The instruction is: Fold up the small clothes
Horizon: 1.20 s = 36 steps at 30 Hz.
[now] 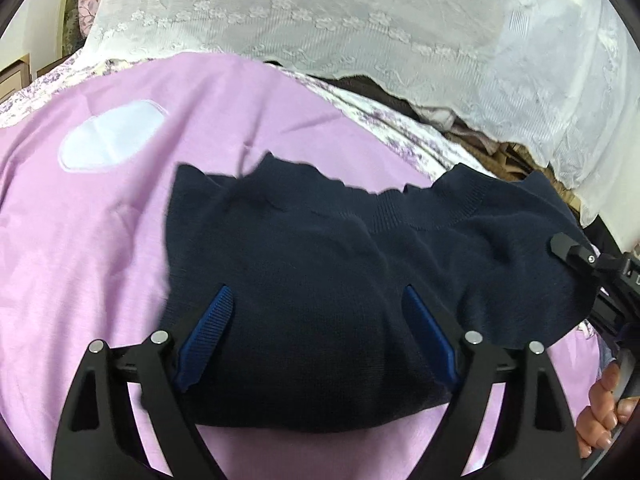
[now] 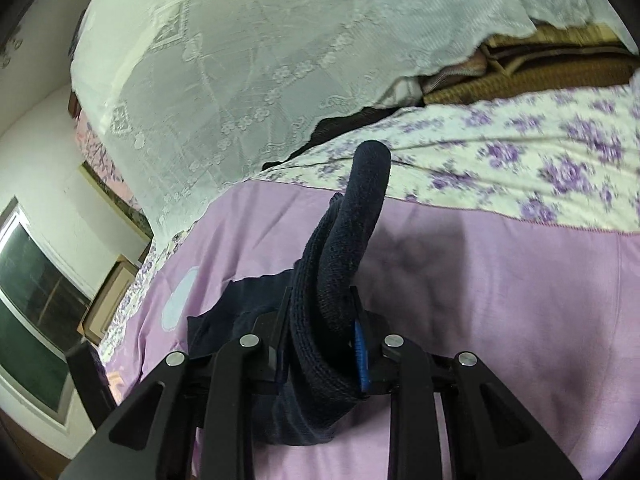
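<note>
A small navy knit garment lies bunched on a pink bed sheet. My left gripper is open, its blue-padded fingers wide apart just above the garment's near part. My right gripper is shut on a thick fold of the same navy garment, which sticks up between its fingers. The right gripper's tip also shows in the left wrist view, at the garment's right edge.
A white lace cover drapes over a pile at the back. A floral purple-and-white quilt borders the pink sheet. A white patch sits on the sheet at left. A window and framed boards stand at the far left.
</note>
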Tool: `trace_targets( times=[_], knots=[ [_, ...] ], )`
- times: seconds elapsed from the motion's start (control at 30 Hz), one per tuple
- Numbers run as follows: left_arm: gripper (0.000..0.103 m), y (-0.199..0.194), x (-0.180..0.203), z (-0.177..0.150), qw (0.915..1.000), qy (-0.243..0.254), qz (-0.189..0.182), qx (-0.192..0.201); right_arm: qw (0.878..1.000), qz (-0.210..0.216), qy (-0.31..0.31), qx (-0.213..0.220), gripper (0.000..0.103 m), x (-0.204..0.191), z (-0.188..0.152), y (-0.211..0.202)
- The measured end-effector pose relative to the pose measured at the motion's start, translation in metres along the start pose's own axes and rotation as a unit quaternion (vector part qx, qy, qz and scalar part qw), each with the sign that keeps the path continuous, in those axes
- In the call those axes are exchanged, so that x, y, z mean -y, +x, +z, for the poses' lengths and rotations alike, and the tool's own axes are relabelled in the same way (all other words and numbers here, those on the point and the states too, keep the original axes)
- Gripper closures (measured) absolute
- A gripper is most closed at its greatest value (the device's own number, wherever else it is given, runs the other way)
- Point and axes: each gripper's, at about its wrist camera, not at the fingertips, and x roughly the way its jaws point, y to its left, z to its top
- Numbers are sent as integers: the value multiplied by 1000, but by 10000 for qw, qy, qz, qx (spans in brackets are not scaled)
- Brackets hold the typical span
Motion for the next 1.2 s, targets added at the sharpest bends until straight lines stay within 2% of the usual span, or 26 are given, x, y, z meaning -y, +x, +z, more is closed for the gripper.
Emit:
trace_targets(
  times=[0.3,0.4,0.53,0.6,0.77,0.87,0.93,1.0,1.07,1.13,1.2],
  knots=[
    [19,-35,-51,2,9988,74,472,101,9992,-65,-401,-59,78,-55,-4,11],
    [19,-43,-72,3,9983,-222,523,108,9984,-79,-543,-100,78,-76,-8,17],
    [19,-53,-97,7,9965,-747,361,129,9972,-109,-717,-159,79,-103,-14,27],
    [19,-57,-101,8,9957,-859,311,182,9964,-108,-820,-199,79,-118,-20,35],
    [18,-65,-103,9,9948,-914,325,305,9929,-126,-1106,-432,79,-155,-48,66],
    [18,-66,-107,10,9940,-960,411,327,9883,-166,-1337,-716,79,-172,-80,94],
    [17,-66,-113,11,9928,-1062,454,320,9843,-271,-1488,-908,79,-178,-103,112],
    [17,-65,-120,12,9914,-1186,477,297,9761,-497,-1925,-876,79,-187,-123,122],
    [17,-61,-127,12,9901,-1288,510,231,9638,-613,-2471,-787,70,-200,-134,120],
    [17,-55,-129,11,9896,-1321,548,146,9575,-369,-2698,-954,48,-204,-136,114],
    [17,-51,-130,10,9898,-1291,591,76,9578,-116,-2725,-911,47,-202,-131,98]
  ],
)
